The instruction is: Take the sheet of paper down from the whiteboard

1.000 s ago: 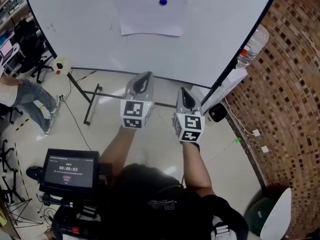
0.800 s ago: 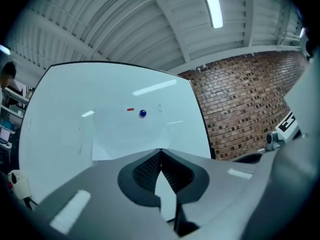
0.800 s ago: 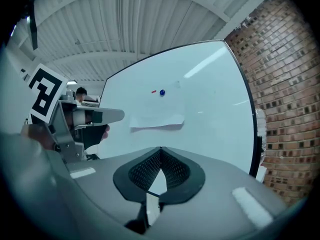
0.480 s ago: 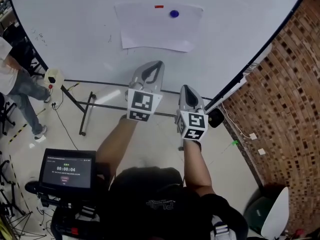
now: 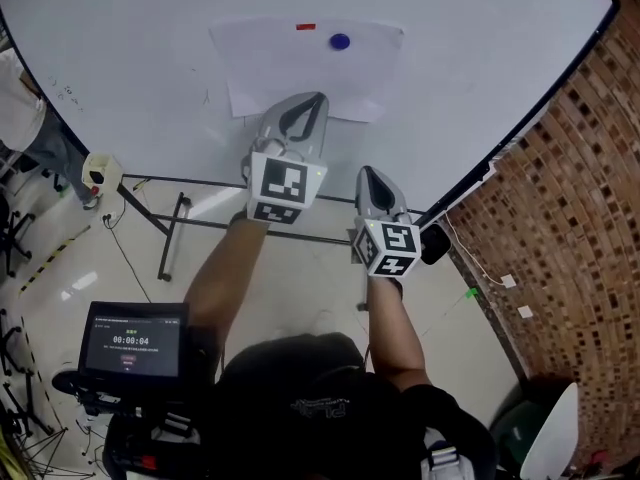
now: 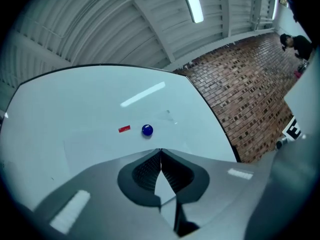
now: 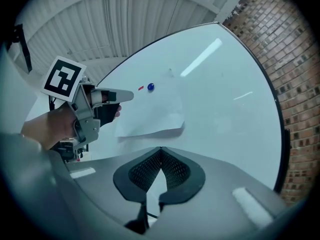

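A white sheet of paper (image 5: 300, 68) hangs on the whiteboard (image 5: 150, 78), pinned near its top by a round blue magnet (image 5: 340, 41) beside a small red magnet (image 5: 306, 26). My left gripper (image 5: 308, 103) is shut and empty, raised in front of the sheet's lower edge. In the left gripper view the blue magnet (image 6: 147, 130) shows just above the shut left gripper (image 6: 160, 150). My right gripper (image 5: 368, 175) is shut and empty, lower and to the right, below the sheet. The right gripper view shows the sheet (image 7: 155, 114) and the left gripper (image 7: 127, 95) ahead.
The whiteboard stands on a black frame with legs (image 5: 175, 233) on the floor. A brick wall (image 5: 570, 218) runs along the right. A person (image 5: 25, 118) stands at the far left. A monitor (image 5: 132, 340) sits at the lower left.
Both grippers moved up and closer to the board. The left one rose more and now overlaps the sheet's lower edge. Both stayed shut.
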